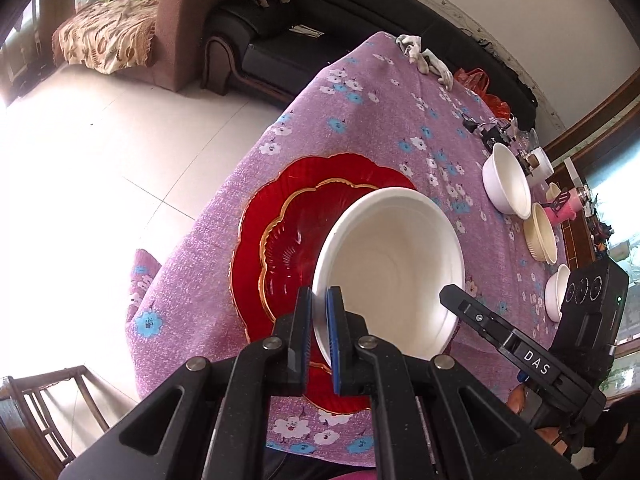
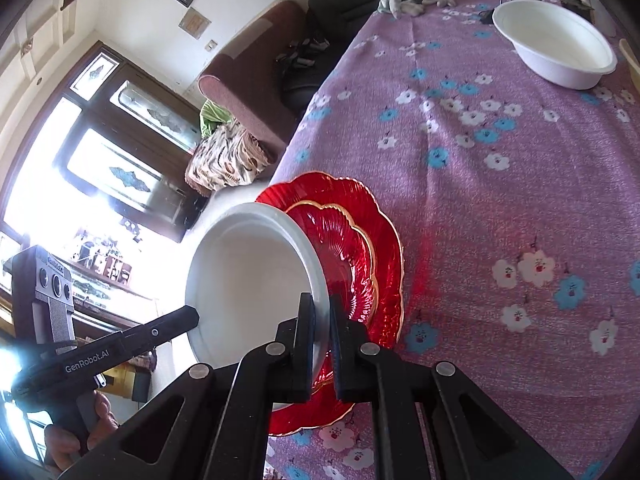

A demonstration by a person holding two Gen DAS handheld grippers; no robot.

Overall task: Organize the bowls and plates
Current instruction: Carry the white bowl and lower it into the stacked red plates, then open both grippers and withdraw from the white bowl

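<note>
A large white bowl is held between both grippers above two stacked red scalloped glass plates on the purple floral tablecloth. My left gripper is shut on the bowl's rim on one side. My right gripper is shut on the opposite rim of the same bowl. The red plates lie just beyond the bowl near the table's left edge. Each gripper shows in the other's view, the right gripper and the left gripper.
Another white bowl, a cream bowl and a small white bowl stand along the table's far side. White cloth, a red bag and small gadgets lie at the far end. A sofa and chair stand beyond.
</note>
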